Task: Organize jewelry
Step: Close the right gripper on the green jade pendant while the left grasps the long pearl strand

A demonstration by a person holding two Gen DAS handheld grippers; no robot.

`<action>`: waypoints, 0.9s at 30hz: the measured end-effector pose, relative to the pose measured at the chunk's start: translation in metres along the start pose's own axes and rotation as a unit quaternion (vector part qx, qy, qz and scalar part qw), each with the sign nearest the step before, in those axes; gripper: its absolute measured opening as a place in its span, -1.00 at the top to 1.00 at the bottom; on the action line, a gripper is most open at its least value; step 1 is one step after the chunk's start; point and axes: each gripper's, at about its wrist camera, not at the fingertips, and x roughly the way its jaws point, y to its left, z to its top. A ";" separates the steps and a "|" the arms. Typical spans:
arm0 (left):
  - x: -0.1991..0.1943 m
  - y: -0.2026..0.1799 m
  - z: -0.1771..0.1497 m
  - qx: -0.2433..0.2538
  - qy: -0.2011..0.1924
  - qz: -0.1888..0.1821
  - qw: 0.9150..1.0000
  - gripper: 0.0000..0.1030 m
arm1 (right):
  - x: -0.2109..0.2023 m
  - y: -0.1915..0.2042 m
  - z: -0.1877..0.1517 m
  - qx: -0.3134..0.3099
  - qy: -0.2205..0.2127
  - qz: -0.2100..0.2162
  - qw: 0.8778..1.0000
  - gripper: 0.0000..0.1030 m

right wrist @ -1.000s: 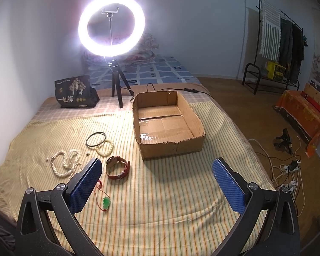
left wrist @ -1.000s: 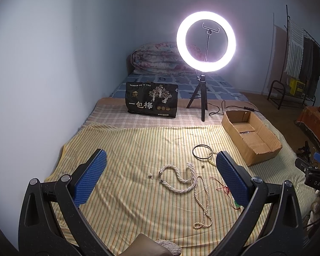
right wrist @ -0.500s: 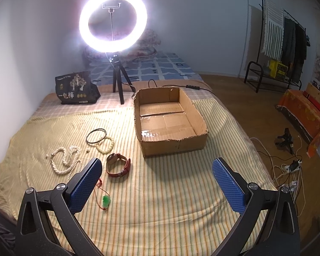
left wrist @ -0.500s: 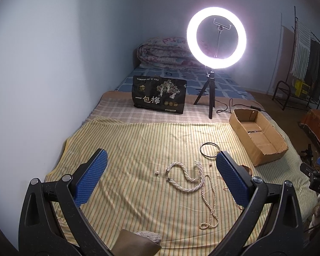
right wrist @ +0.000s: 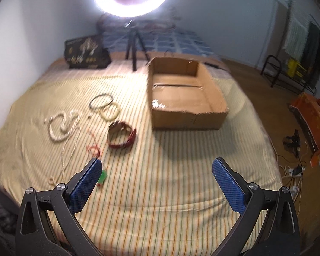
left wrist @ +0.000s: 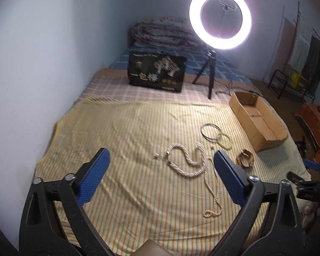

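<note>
I hold both tongs, left gripper [left wrist: 160, 177] and right gripper [right wrist: 156, 183], spread and empty. The jewelry, including the pearl necklace [left wrist: 189, 164] and red bracelet [right wrist: 121, 135], lies left of centre; the cardboard box [right wrist: 187, 119] sits upper centre. I judge nothing collected yet; next, descend onto one piece.

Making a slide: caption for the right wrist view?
Open right gripper hovers over striped bedspread, jewelry scattered left of an empty cardboard box.

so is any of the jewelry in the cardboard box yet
No, the cardboard box shows only its bare floor, while the red bracelet and pearl necklace lie on the striped sheet beside it.
</note>
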 end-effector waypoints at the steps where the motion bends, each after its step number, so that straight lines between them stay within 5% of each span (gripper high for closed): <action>1: 0.002 -0.002 -0.001 0.004 0.008 -0.008 1.000 -0.81 | 0.004 0.005 -0.002 -0.016 0.006 0.003 1.000 -0.99; 7: 0.013 -0.016 -0.010 0.021 0.049 -0.047 0.997 -0.45 | 0.025 0.020 -0.003 -0.057 0.041 0.036 0.997 -0.97; 10: 0.028 -0.022 -0.017 0.020 0.080 -0.070 0.994 -0.24 | 0.037 0.026 -0.004 -0.055 0.065 0.061 0.994 -0.79; 18: 0.070 -0.048 -0.044 0.030 0.185 -0.143 0.972 -0.03 | 0.067 0.041 -0.014 -0.037 0.135 0.115 0.983 -0.29; 23: 0.087 -0.068 -0.063 0.046 0.227 -0.155 0.961 0.04 | 0.072 0.048 -0.016 -0.042 0.152 0.136 0.978 -0.27; 27: 0.100 -0.077 -0.072 0.052 0.253 -0.160 0.953 0.17 | 0.077 0.052 -0.017 -0.044 0.166 0.150 0.974 -0.01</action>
